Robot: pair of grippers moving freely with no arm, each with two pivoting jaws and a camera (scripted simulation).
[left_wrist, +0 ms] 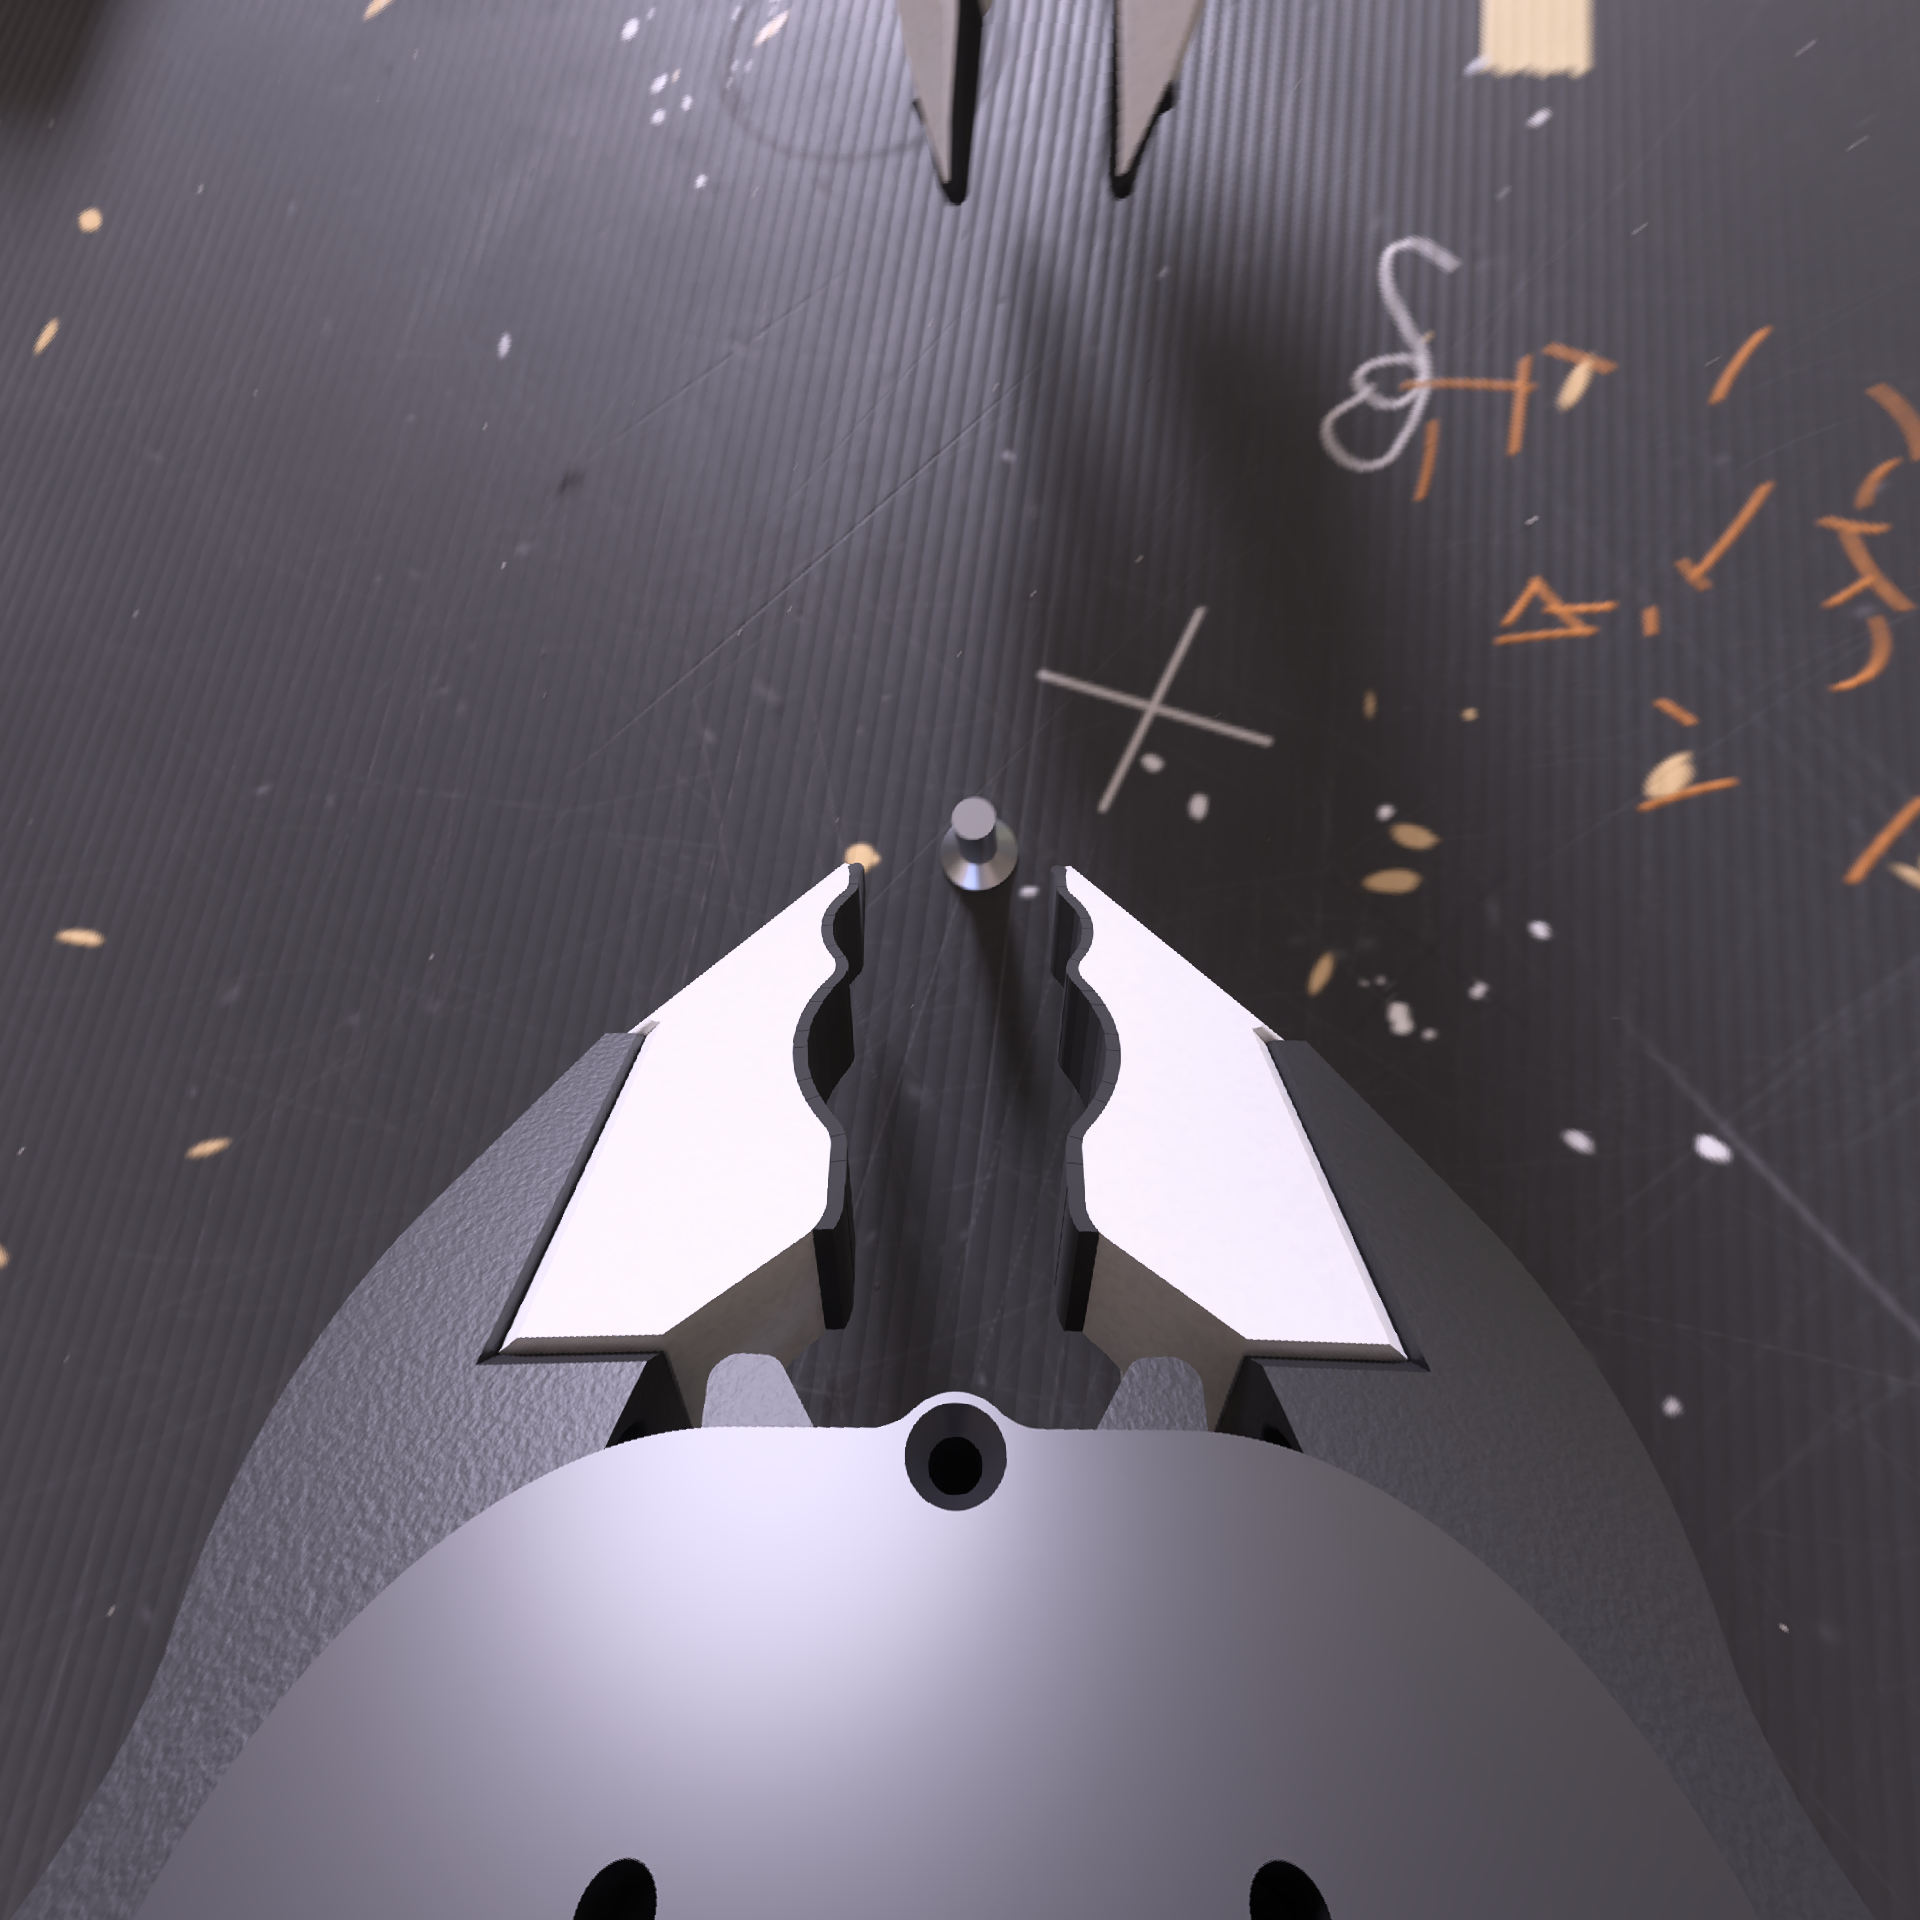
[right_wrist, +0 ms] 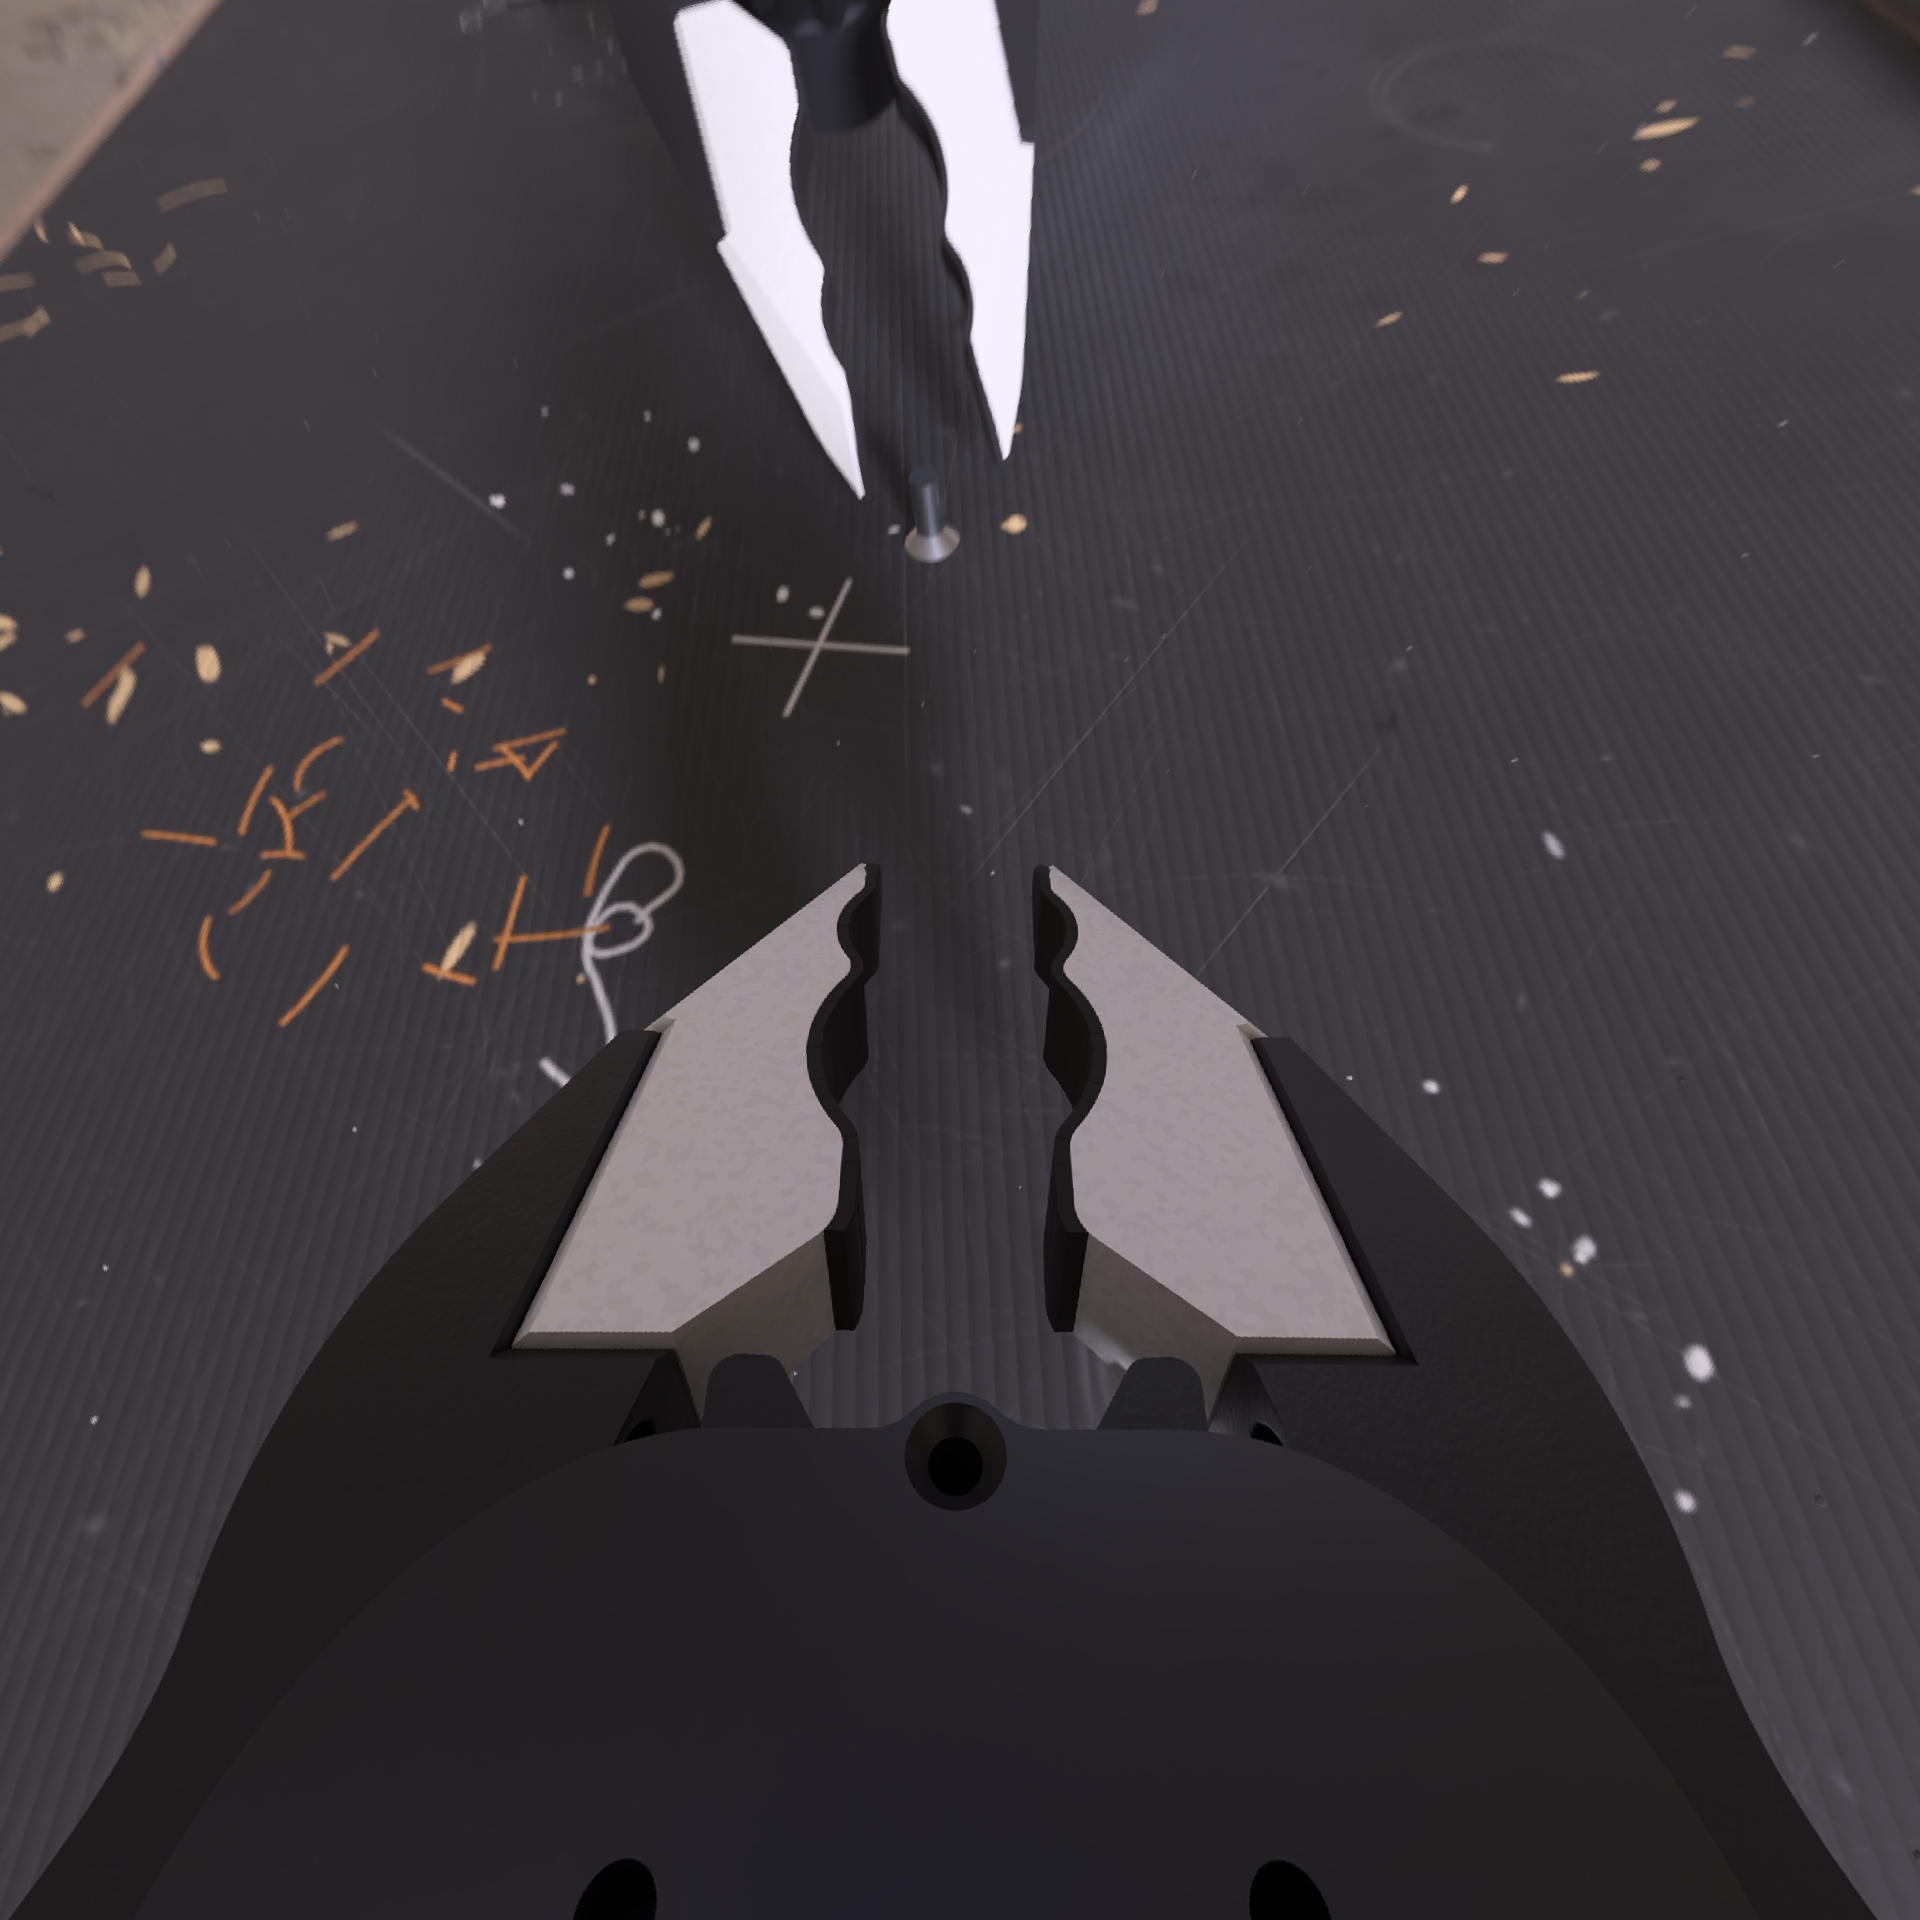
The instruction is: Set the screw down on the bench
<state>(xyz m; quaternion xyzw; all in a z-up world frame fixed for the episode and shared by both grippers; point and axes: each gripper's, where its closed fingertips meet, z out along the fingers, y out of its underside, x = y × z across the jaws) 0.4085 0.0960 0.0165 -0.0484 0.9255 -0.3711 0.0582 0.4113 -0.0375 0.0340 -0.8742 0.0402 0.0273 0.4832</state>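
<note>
A small grey metal screw (left_wrist: 975,854) stands on its flat head on the dark ribbed bench (left_wrist: 416,623), shank pointing up. My left gripper (left_wrist: 956,883) is open and empty, its fingertips just short of the screw on either side, apart from it. In the right wrist view the screw (right_wrist: 928,520) stands far ahead, just below the left gripper's tips (right_wrist: 930,473). My right gripper (right_wrist: 956,878) is open and empty, well back from the screw. It shows in the left wrist view as two finger tips (left_wrist: 1039,177) at the top.
A scratched white cross mark (left_wrist: 1153,709) lies just right of the screw. Orange and white scribbles (left_wrist: 1558,468) and wood chips are scattered to the right. A pale wooden block (left_wrist: 1536,36) sits at the far top right. The bench's pale edge (right_wrist: 62,135) shows far left.
</note>
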